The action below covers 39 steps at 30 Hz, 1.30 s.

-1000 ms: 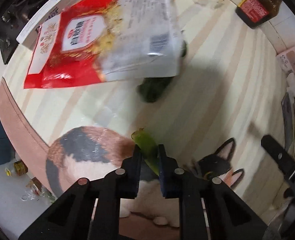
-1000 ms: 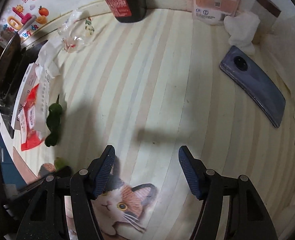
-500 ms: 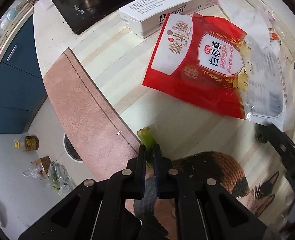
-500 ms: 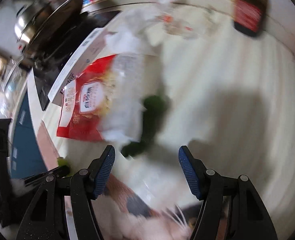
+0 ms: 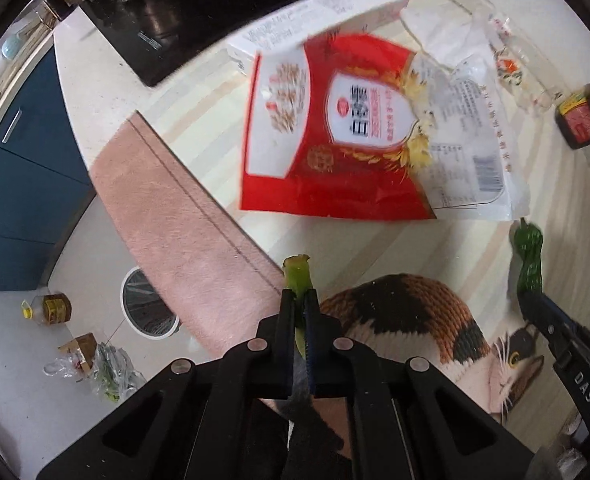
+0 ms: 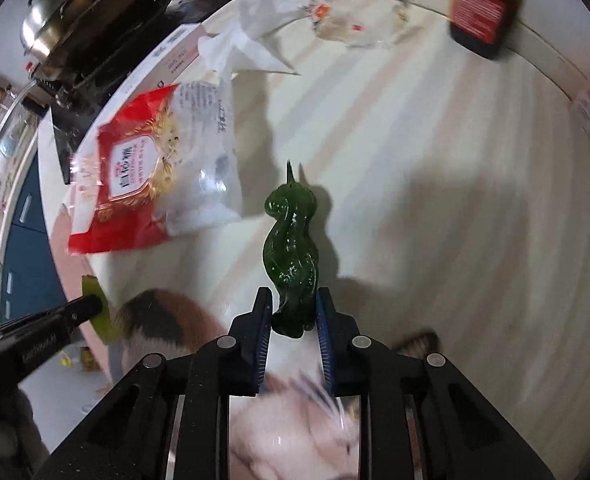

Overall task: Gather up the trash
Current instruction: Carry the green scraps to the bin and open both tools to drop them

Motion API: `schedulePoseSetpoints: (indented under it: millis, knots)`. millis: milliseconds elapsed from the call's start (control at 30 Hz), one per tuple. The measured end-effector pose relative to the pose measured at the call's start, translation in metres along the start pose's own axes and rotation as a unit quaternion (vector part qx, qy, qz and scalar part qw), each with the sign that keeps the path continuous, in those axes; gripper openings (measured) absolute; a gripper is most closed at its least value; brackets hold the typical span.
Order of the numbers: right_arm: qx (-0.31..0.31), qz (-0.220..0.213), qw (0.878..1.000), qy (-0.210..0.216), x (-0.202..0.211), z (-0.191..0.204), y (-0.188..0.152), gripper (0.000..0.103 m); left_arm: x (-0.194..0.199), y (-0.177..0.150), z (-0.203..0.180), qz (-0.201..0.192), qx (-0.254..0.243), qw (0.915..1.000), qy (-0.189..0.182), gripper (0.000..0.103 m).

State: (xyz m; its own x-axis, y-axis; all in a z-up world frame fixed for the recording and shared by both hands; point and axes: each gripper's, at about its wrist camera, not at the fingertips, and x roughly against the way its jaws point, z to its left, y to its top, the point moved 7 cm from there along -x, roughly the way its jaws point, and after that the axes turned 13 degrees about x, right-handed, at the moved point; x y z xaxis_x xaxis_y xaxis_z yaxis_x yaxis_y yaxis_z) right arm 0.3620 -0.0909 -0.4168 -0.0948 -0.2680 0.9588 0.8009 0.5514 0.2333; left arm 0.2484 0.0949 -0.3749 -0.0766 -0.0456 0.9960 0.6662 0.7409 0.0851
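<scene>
Left gripper [image 5: 299, 312] jaws clamped on a pale green stalk scrap [image 5: 297, 276], right gripper [image 6: 293, 317] jaws just closing around a wrinkled dark green pepper [image 6: 291, 248], red-and-clear plastic bag [image 6: 151, 172] left on the striped worktop [image 6: 435, 200].

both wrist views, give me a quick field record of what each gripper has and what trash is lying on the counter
left gripper: shut on a pale green vegetable stalk, held over the counter edge
right gripper: jaws have just been closing around a dark green twisted pepper; firm pad contact unclear
counter trash: red and white plastic food bag, crumpled clear wrapper, white tissue
other items: brown sauce bottle, long white carton
floor: round white bin below the counter edge
</scene>
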Motion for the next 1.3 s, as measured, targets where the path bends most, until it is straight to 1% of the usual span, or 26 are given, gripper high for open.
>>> schedulePoseSetpoints:
  millis: [100, 167, 233, 300, 367, 467, 500, 567, 633, 700, 800, 833, 867, 933, 967, 1000, 1033, 1133, 1233, 1300]
  knots:
    - [-0.003, -0.016, 1.0, 0.002, 0.022, 0.009, -0.006, 0.022, 0.021, 0.002, 0.009, -0.021, 0.002, 0.9997, -0.012, 0.001]
    - [0.005, -0.03, 1.0, 0.002, 0.038, 0.019, -0.002, 0.022, 0.036, 0.003, 0.019, -0.036, 0.006, 0.9991, -0.022, 0.001]
    - [0.014, -0.048, 0.999, 0.01, 0.057, 0.036, 0.002, 0.022, 0.054, 0.005, 0.031, -0.053, 0.012, 0.998, -0.031, 0.001]
    - [0.032, -0.065, 0.997, 0.02, 0.072, 0.061, 0.01, 0.022, 0.072, 0.007, 0.051, -0.074, 0.022, 0.9963, -0.037, 0.001]
    - [0.054, -0.077, 0.995, 0.035, 0.079, 0.096, 0.017, 0.022, 0.087, 0.009, 0.077, -0.091, 0.035, 0.9944, -0.041, 0.001]
    - [0.085, -0.081, 0.991, 0.056, 0.081, 0.145, 0.021, 0.022, 0.099, 0.007, 0.133, -0.113, 0.067, 0.9905, -0.039, 0.001]
    - [0.098, -0.079, 0.99, 0.065, 0.076, 0.167, 0.023, 0.022, 0.101, 0.007, 0.149, -0.117, 0.08, 0.9893, -0.037, 0.001]
    - [0.124, -0.067, 0.986, 0.084, 0.062, 0.211, 0.021, 0.022, 0.1, 0.001, 0.195, -0.118, 0.111, 0.9863, -0.031, 0.001]
    - [0.15, -0.053, 0.983, 0.096, 0.042, 0.25, 0.014, 0.022, 0.089, -0.006, 0.243, -0.113, 0.146, 0.9826, -0.022, 0.001]
    - [0.177, -0.033, 0.978, 0.108, 0.014, 0.289, 0.002, 0.022, 0.069, -0.014, 0.284, -0.101, 0.177, 0.9788, -0.014, 0.001]
    - [0.226, -0.012, 0.967, 0.117, -0.038, 0.351, -0.02, 0.022, 0.019, -0.03, 0.351, -0.075, 0.23, 0.9702, 0.004, 0.001]
    - [0.242, -0.008, 0.963, 0.118, -0.057, 0.369, -0.027, 0.022, -0.006, -0.037, 0.378, -0.063, 0.249, 0.9665, 0.013, 0.001]
    - [0.254, -0.003, 0.96, 0.119, -0.075, 0.385, -0.034, 0.022, -0.027, -0.043, 0.396, -0.054, 0.262, 0.9633, 0.02, 0.001]
    - [0.279, 0.012, 0.952, 0.123, -0.127, 0.421, -0.054, 0.022, -0.078, -0.057, 0.434, -0.032, 0.29, 0.9559, 0.032, 0.001]
    - [0.293, 0.019, 0.948, 0.123, -0.154, 0.437, -0.064, 0.022, -0.097, -0.063, 0.45, -0.024, 0.3, 0.9531, 0.035, 0.001]
    - [0.303, 0.022, 0.945, 0.121, -0.174, 0.447, -0.072, 0.022, -0.126, -0.071, 0.467, -0.01, 0.311, 0.9495, 0.041, 0.001]
    - [0.312, 0.03, 0.942, 0.119, -0.203, 0.461, -0.083, 0.022, -0.152, -0.078, 0.482, 0.002, 0.321, 0.9461, 0.045, 0.001]
    - [0.323, 0.061, 0.937, 0.117, -0.281, 0.486, -0.111, 0.022, -0.215, -0.097, 0.518, 0.025, 0.341, 0.9385, 0.051, 0.001]
    - [0.327, 0.093, 0.933, 0.115, -0.357, 0.502, -0.136, 0.022, -0.268, -0.112, 0.543, 0.043, 0.362, 0.93, 0.044, 0.001]
    - [0.329, 0.109, 0.931, 0.115, -0.391, 0.506, -0.151, 0.022, -0.294, -0.116, 0.553, 0.053, 0.372, 0.926, 0.038, 0.001]
